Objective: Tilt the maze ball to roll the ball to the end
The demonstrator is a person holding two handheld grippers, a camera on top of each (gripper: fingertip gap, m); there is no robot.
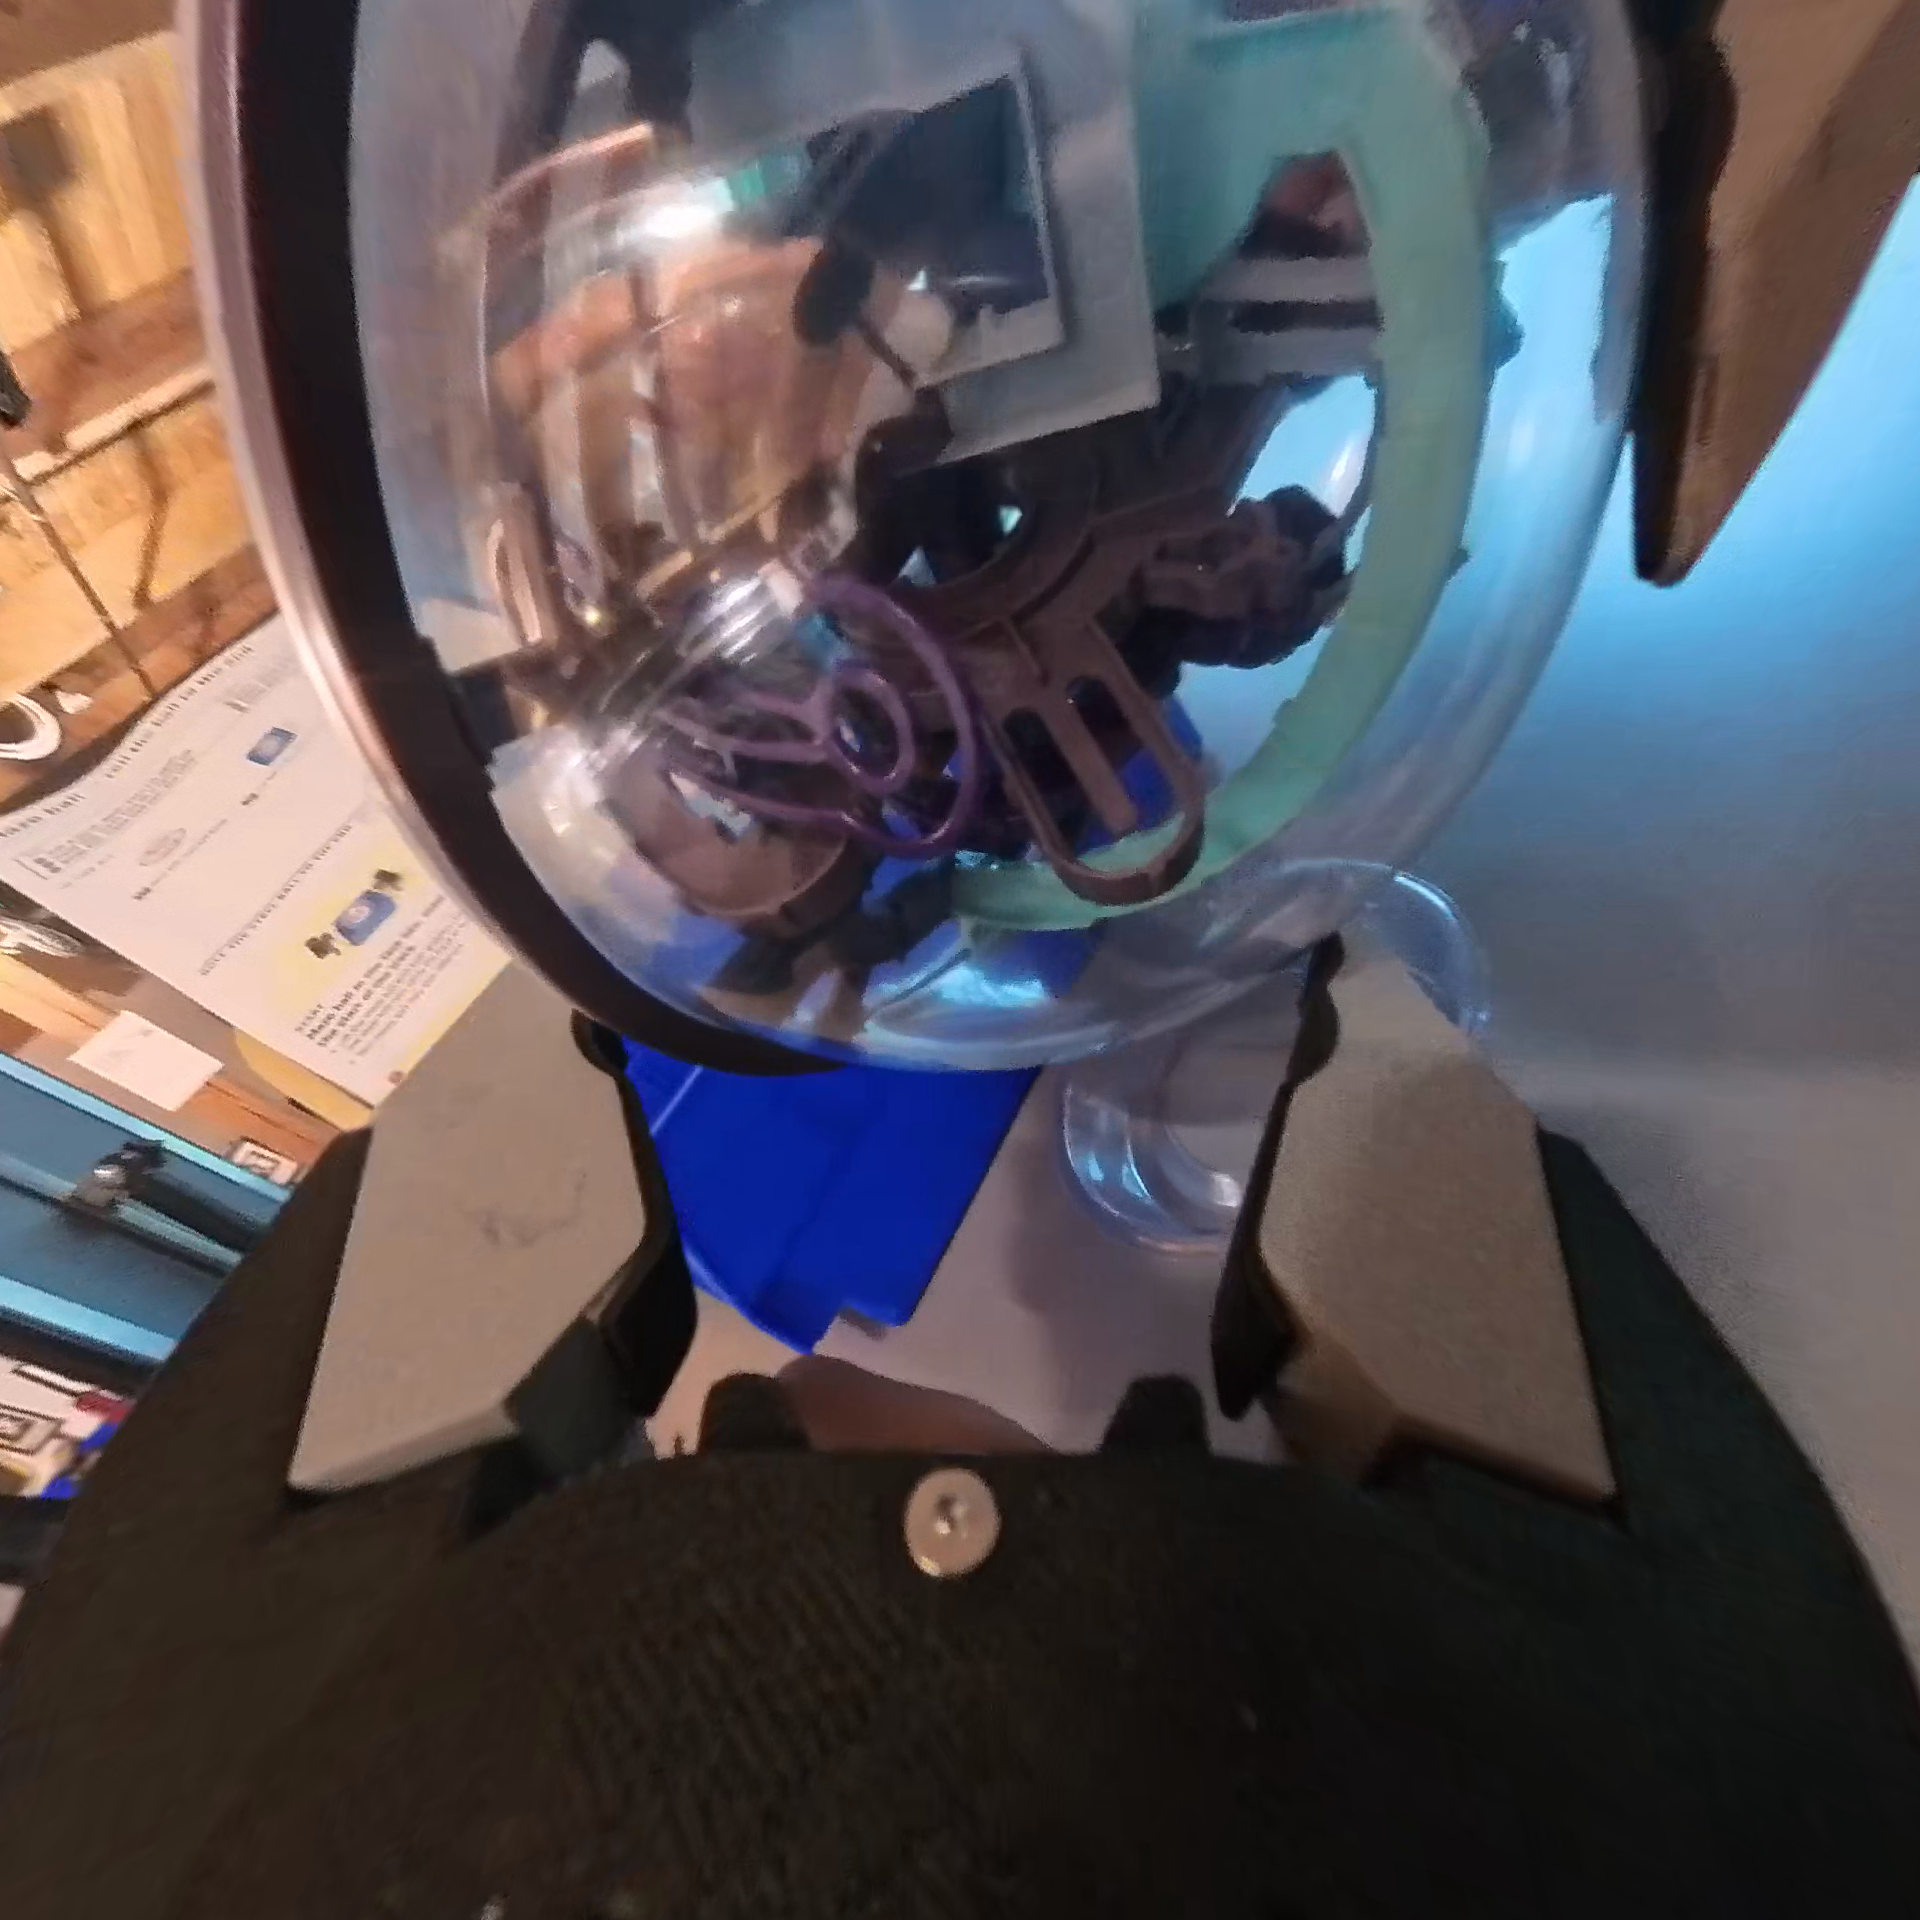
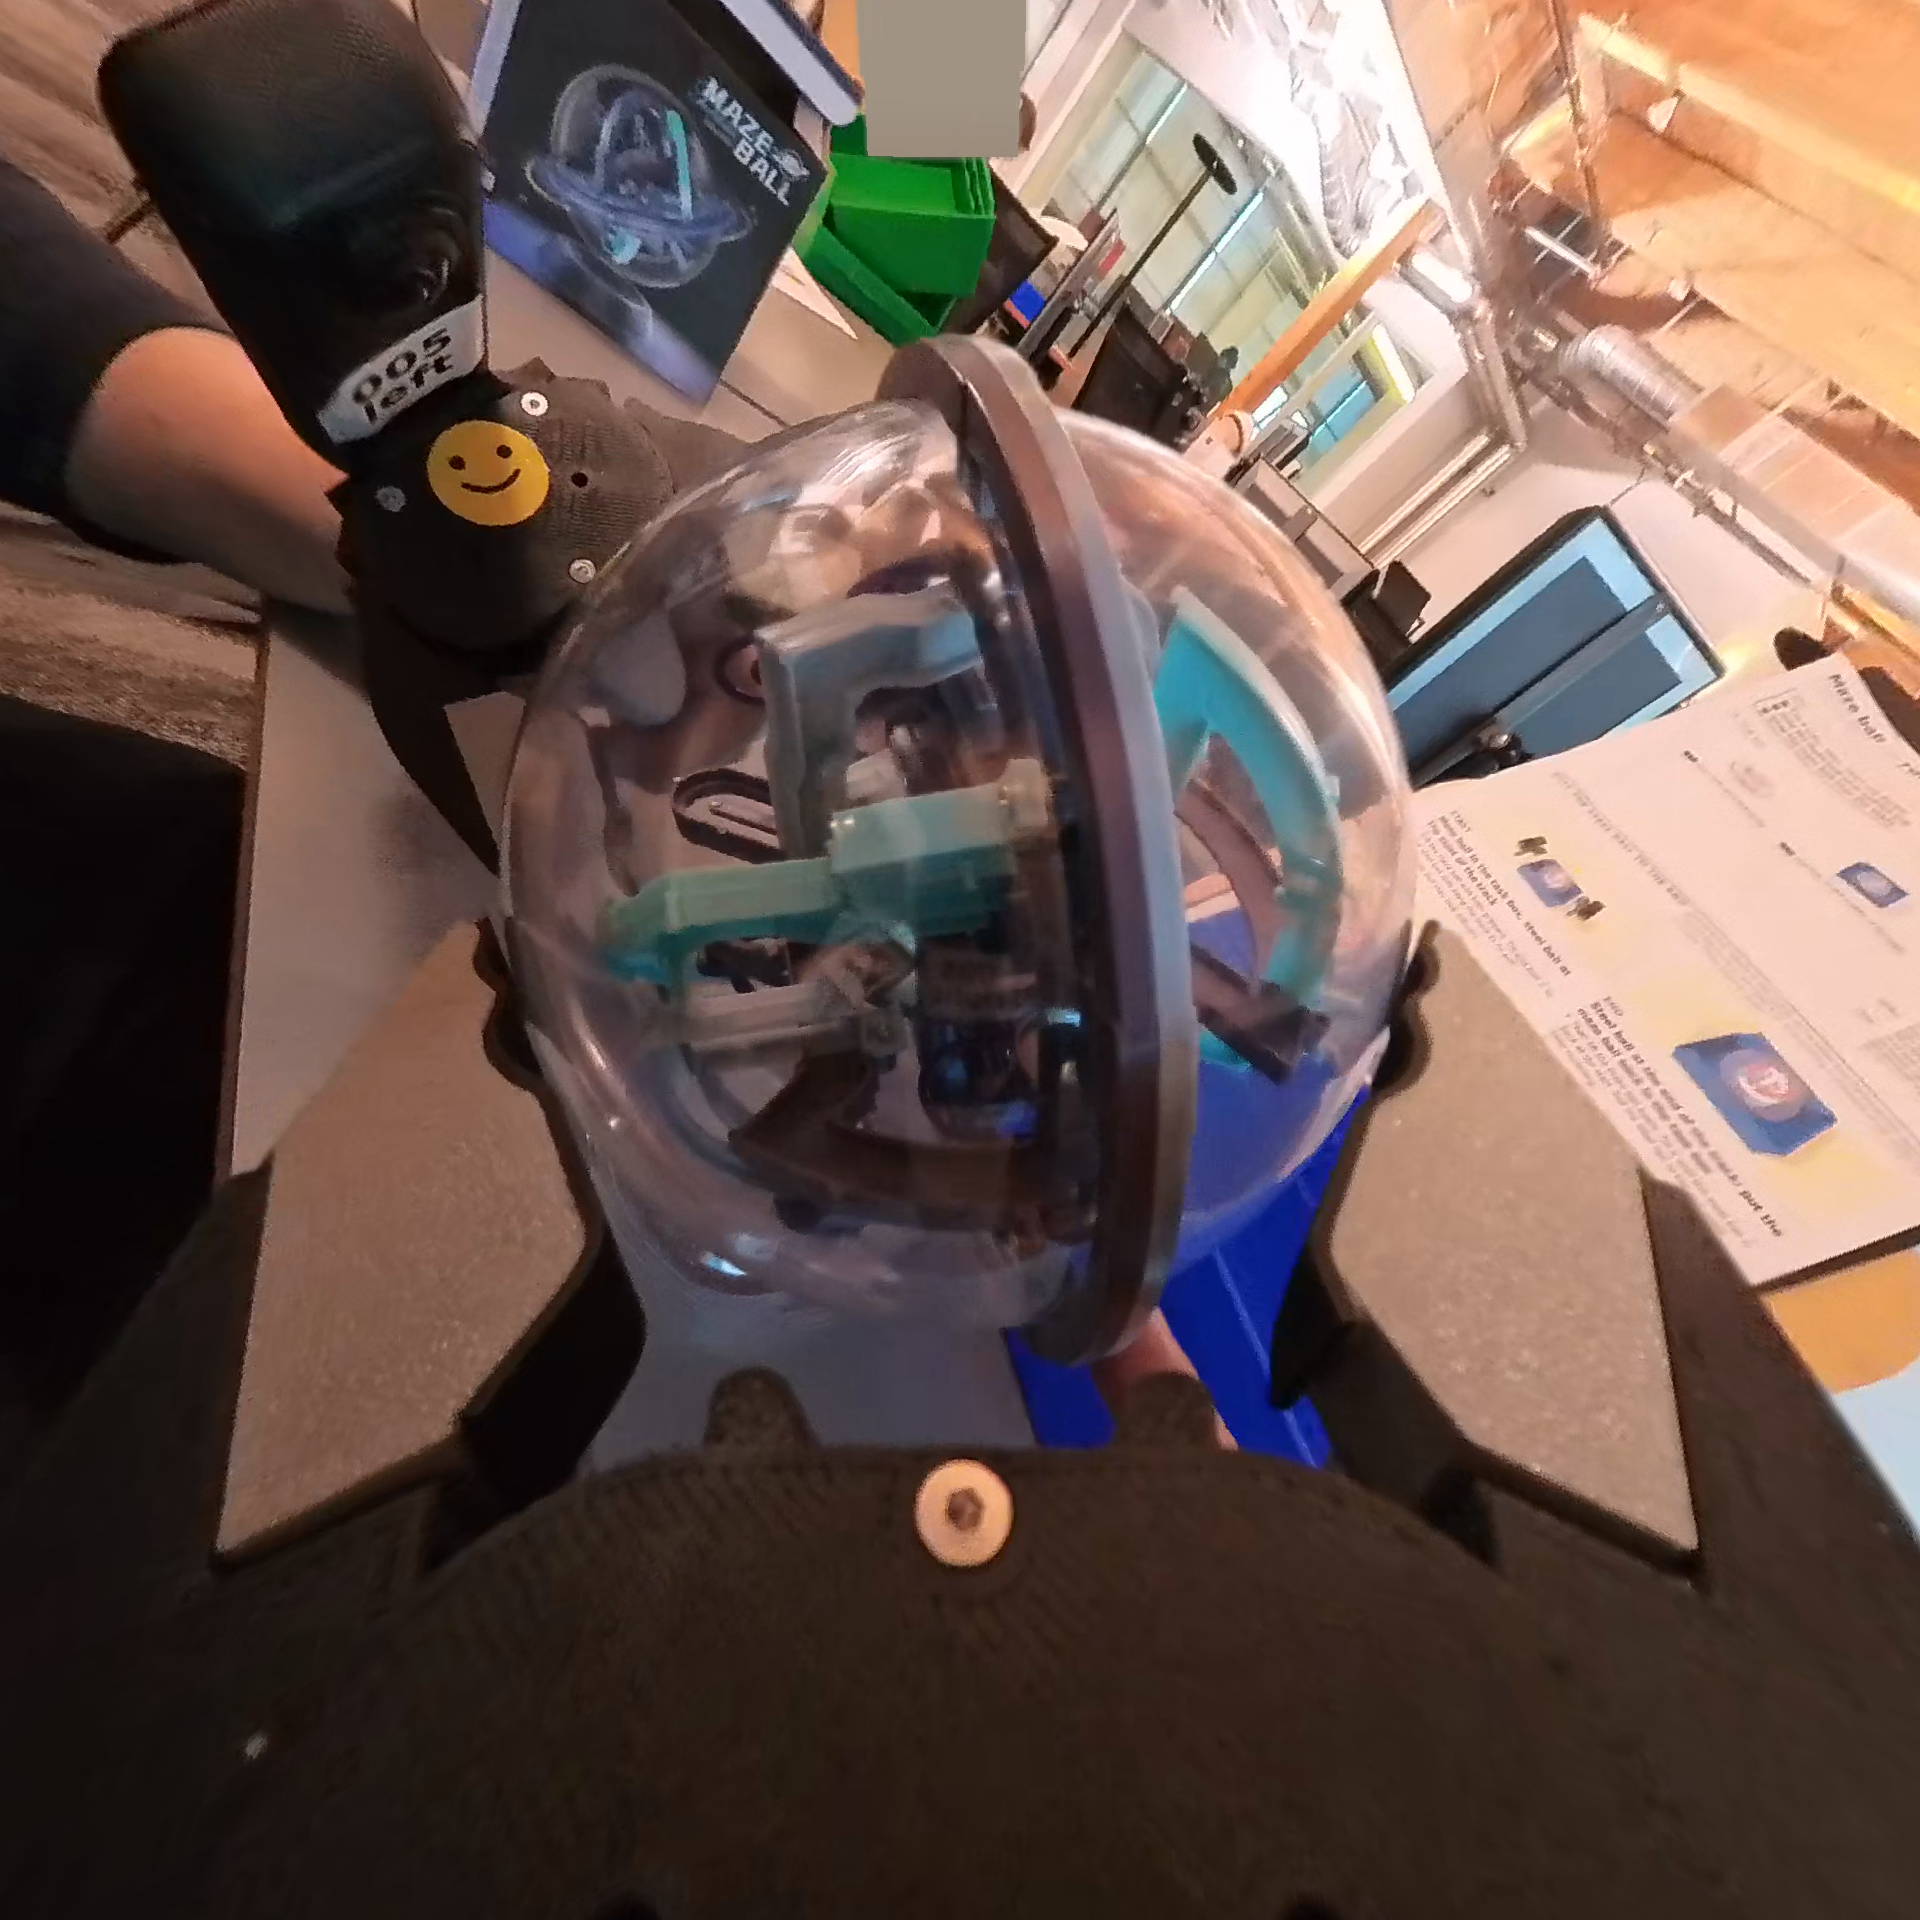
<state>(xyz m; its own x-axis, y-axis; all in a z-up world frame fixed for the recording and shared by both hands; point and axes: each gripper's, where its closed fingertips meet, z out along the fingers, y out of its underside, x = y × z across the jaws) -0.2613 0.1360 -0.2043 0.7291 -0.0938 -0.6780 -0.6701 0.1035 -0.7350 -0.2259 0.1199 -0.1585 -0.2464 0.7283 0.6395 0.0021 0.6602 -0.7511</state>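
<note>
Clear plastic maze ball [image 2: 935, 862] with a dark equatorial ring and teal, grey, brown and purple tracks inside, held up between both tools. The right gripper [image 2: 951, 997] clasps it across its width: the two black fingertips [image 2: 509, 997] press the left and right flanks of the sphere, which fills the span between them. The left gripper [image 1: 956, 997] meets the ball from the far left side of the right tool; in its own view the sphere sits just ahead of and above its tips, the left tip under the dark ring, the right tip against the clear shell. Whether these pads bear firmly cannot be told. Below the ball, nearer the tool bodies, lie a blue plastic box [image 1: 831, 1195] and a clear ring-shaped stand [image 1: 1153, 1174] on the grey tabletop [image 1: 499, 1174]. A printed instruction sheet [image 2: 1683, 935] lies to the right tool's right.
</note>
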